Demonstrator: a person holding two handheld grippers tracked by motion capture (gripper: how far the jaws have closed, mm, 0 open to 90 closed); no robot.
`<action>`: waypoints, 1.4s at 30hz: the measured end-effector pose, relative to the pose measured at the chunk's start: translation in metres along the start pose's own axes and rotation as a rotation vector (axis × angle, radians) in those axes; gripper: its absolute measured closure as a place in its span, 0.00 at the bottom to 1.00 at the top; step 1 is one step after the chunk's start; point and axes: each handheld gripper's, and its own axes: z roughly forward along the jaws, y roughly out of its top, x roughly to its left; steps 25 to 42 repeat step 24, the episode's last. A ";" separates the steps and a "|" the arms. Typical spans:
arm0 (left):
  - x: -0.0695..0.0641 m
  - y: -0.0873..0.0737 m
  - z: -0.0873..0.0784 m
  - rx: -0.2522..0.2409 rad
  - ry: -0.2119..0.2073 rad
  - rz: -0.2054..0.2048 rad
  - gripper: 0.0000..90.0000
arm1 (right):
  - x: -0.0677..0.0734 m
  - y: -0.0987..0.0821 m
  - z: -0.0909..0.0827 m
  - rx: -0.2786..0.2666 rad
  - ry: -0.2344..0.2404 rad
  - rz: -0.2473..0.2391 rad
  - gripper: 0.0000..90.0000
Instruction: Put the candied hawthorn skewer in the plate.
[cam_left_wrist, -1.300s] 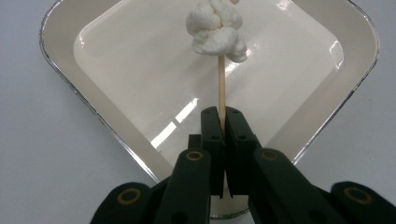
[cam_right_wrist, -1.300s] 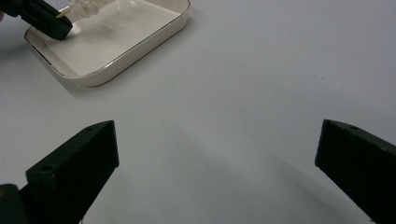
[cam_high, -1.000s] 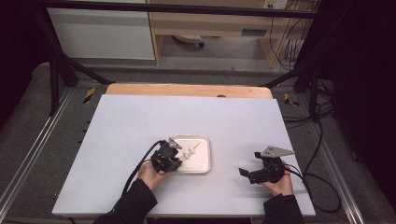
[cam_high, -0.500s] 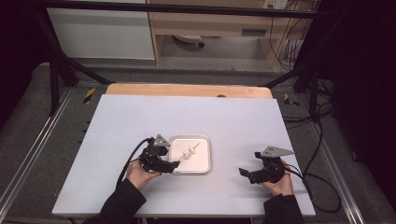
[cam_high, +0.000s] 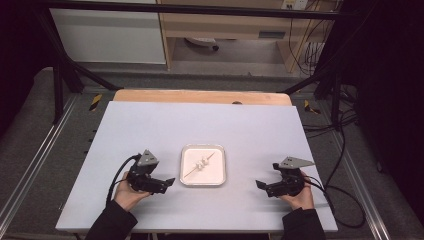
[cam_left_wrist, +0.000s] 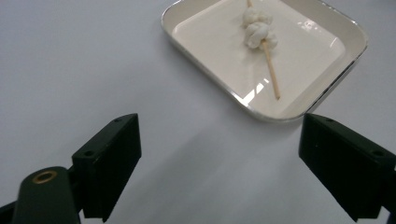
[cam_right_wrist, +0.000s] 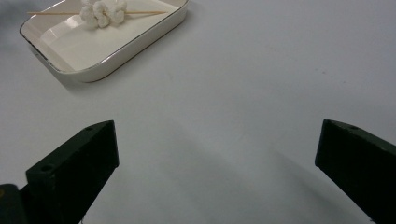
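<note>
A white rectangular tray (cam_high: 217, 176) (cam_left_wrist: 327, 84) (cam_right_wrist: 140, 39) lies on the table's near middle. In it rests a wooden skewer (cam_high: 192, 171) (cam_left_wrist: 271, 70) (cam_right_wrist: 144, 12) threaded with white lumps (cam_high: 202, 163) (cam_left_wrist: 258, 27) (cam_right_wrist: 102, 11). My left gripper (cam_high: 169, 183) (cam_left_wrist: 224, 161) is left of the tray, pointing at it; its jaws have just been opening and nothing is between them. At the right, my right gripper (cam_high: 261, 186) (cam_right_wrist: 217, 172) stands open over bare table, apart from the tray.
The white tabletop (cam_high: 200, 125) stretches far beyond the tray. A wooden board edge (cam_high: 200, 96) runs along its back. Cables (cam_high: 340, 150) trail off the right side, and black frame bars (cam_high: 65, 75) stand at the back corners.
The left gripper has drawn back leftward from the tray's left rim and opened its jaws. The skewer now lies free in the tray. The right gripper has stayed put.
</note>
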 end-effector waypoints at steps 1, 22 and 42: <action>0.002 -0.004 -0.002 -0.004 0.002 -0.003 0.14 | 0.000 0.000 0.000 -0.001 -0.001 -0.001 0.00; 0.035 -0.059 -0.017 -0.049 0.037 -0.068 0.14 | 0.001 -0.002 0.001 0.013 0.010 -0.003 0.00; 0.035 -0.059 -0.016 -0.049 0.035 -0.070 0.14 | 0.000 -0.002 0.002 0.013 0.012 -0.004 0.00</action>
